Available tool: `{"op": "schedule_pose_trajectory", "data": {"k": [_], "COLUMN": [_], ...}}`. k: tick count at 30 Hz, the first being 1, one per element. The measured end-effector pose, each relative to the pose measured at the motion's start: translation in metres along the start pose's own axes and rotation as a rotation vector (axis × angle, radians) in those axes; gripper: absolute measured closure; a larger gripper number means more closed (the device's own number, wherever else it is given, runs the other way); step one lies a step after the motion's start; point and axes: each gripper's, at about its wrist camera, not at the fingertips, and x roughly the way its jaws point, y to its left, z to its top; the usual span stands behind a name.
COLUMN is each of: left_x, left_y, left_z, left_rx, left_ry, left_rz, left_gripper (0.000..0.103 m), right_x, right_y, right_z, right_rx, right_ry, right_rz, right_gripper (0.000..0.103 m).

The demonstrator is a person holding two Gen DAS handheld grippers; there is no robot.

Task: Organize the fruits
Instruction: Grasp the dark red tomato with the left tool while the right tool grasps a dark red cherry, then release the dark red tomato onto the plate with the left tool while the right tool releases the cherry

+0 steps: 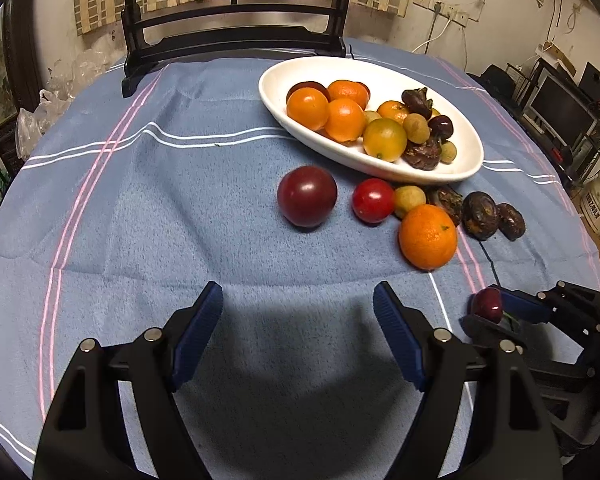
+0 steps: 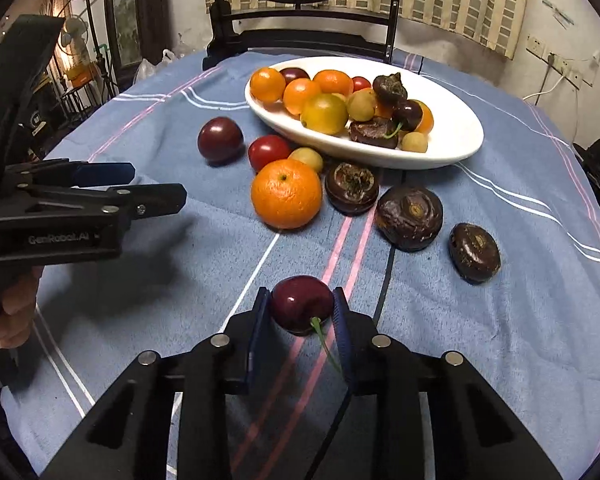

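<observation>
My right gripper point(image 2: 300, 295) is shut on a dark red cherry point(image 2: 300, 307) with a green stem, low over the blue cloth near the front. In the left wrist view that cherry point(image 1: 486, 303) shows at the lower right. My left gripper point(image 1: 298, 292) stands open over bare cloth, nothing between its fingers. Ahead of it lie a dark plum point(image 1: 307, 196), a red tomato point(image 1: 373, 200), a longan point(image 1: 409, 200), an orange point(image 1: 428, 237) and brown water chestnuts point(image 1: 480, 215). Behind them a white oval bowl point(image 1: 380, 68) holds several oranges and small fruits.
A dark wooden stand point(image 1: 236, 40) with a round screen sits at the table's far edge. Three water chestnuts point(image 2: 409, 218) lie right of the orange point(image 2: 286, 194). A person's hand point(image 2: 16, 308) holds the left gripper point(image 2: 158, 184) at the left. The striped cloth point(image 1: 140, 220) covers the round table.
</observation>
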Motion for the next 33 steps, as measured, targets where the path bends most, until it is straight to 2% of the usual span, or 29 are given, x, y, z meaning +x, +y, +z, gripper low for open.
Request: {"op": "schedule_pose_trajectory", "data": {"k": [8, 11, 16, 17, 18, 19, 20, 27, 33], "left_x": [0.026, 0.04, 0.049, 0.05, 0.05, 0.05, 0.05, 0.034, -0.001], "left_y": [0.001, -0.004, -0.01, -0.011, -0.012, -0.014, -0.016, -0.02, -0.021], "left_z": [0.025, 0.031, 0.042, 0.043, 0.044, 0.044, 0.045, 0.037, 0.039], "left_rx": [0.016, 0.051, 0.074, 0.078, 0.084, 0.092, 0.098, 0.091, 0.079], "left_ry": [0.023, 0.054, 0.032, 0.031, 0.027, 0.022, 0.025, 0.038, -0.009], "left_rz": [0.041, 0.055, 0.063, 0.064, 0.059, 0.056, 0.056, 0.021, -0.028], "left_gripper": [0.035, 0.047, 0.047, 0.049, 0.059, 0.065, 0.066, 0.066, 0.066], "right_x": [-0.002, -0.003, -0.003, -0.004, -0.004, -0.005, -0.005, -0.009, -0.031], "right_y": [-0.016, -0.021, -0.021, -0.02, -0.019, -0.019, -0.019, -0.024, -0.03], "right_z": [0.003, 0.003, 0.001, 0.001, 0.001, 0.001, 0.001, 0.0, 0.007], "right_rx": [0.057, 0.062, 0.058, 0.056, 0.053, 0.053, 0.053, 0.081, 0.129], "right_ry": [-0.041, -0.051, -0.045, -0.046, -0.049, -0.053, -0.055, -0.084, -0.223], "right_rz": [0.08, 0.105, 0.117, 0.118, 0.122, 0.123, 0.122, 0.114, 0.068], "right_gripper": [0.071, 0.071, 0.071, 0.071, 0.071, 0.071, 0.071, 0.071, 0.071]}}
